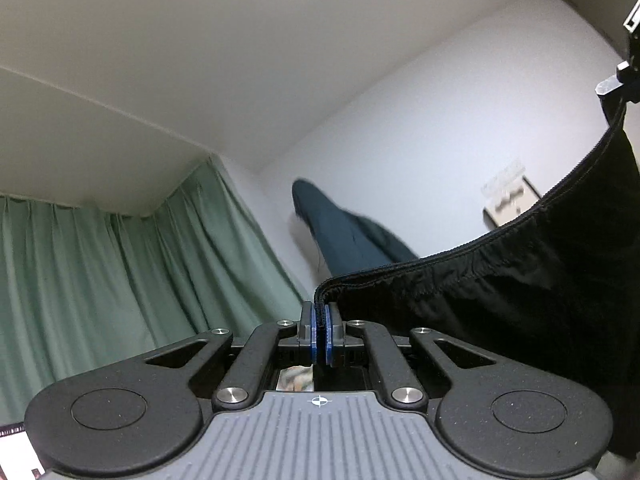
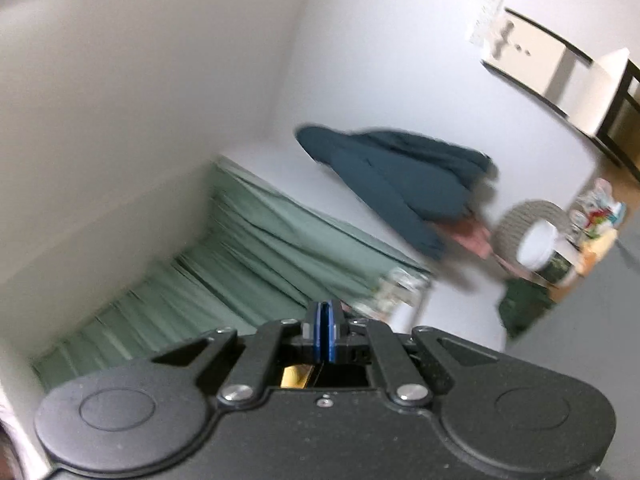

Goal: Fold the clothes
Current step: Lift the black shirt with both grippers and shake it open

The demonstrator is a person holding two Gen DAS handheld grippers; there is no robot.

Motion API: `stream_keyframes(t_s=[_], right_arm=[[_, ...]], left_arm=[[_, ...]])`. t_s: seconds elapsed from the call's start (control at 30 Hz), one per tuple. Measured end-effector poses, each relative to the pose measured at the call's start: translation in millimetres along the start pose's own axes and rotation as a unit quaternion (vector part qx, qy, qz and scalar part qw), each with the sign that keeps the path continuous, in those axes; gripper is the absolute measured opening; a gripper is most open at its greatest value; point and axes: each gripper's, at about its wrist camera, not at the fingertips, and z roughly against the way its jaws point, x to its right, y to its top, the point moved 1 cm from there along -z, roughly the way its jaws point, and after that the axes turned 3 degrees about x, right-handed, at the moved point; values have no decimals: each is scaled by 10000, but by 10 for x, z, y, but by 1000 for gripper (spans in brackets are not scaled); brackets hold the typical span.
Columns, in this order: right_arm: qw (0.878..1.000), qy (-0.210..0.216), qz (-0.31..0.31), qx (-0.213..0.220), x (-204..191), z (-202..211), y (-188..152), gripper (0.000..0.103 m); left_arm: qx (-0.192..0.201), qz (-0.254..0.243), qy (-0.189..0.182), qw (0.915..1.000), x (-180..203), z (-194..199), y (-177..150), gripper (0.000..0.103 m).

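Observation:
My left gripper point(image 1: 320, 316) is shut on the elastic waistband of a black garment point(image 1: 520, 288), held up in the air. The waistband stretches up and right to my right gripper point(image 1: 618, 80), seen at the right edge of the left wrist view, where it holds the other end. In the right wrist view my right gripper point(image 2: 325, 312) has its blue pads pressed together; the black garment does not show there, and the view is blurred.
Both cameras point up at white walls and ceiling. Green curtains point(image 1: 120, 264) hang at the left. A dark teal garment point(image 2: 400, 176) hangs on the wall. A table with a woven basket point(image 2: 532, 224) and small items sits at the right.

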Motion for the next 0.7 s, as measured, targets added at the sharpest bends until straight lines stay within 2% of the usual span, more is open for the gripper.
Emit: stream_keyframes(t_s=[0.1,0.17,0.27,0.4,0.5,0.57,0.7], right_arm=[[9997,-58,202,141,-101,94,97,4],[9991,-347,199,130,2,28,155,4],[9955,-946,-35,20,397,-175,260,4],[9847,-1734,-187,-51,981,-526,426,4],[9785,-2060,-123,-1,1224,-831,626,4],[9775,-2103,48,172,1189,-956,769,4],[9820,-1675,684,550,792,-929,946,4]], left_arm=[[-157,76,-341,9993,88,-169,4,4],[-386,85,-630,9972,237,-380,-88,4],[-761,-21,-995,9921,567,-772,-295,4],[-1042,-282,-1214,9867,1059,-1338,-486,4],[-986,-393,-1105,9882,1252,-1662,-407,4],[-800,-362,-895,9921,1256,-1791,-249,4],[-424,-512,-723,9952,1229,-1733,-61,4]])
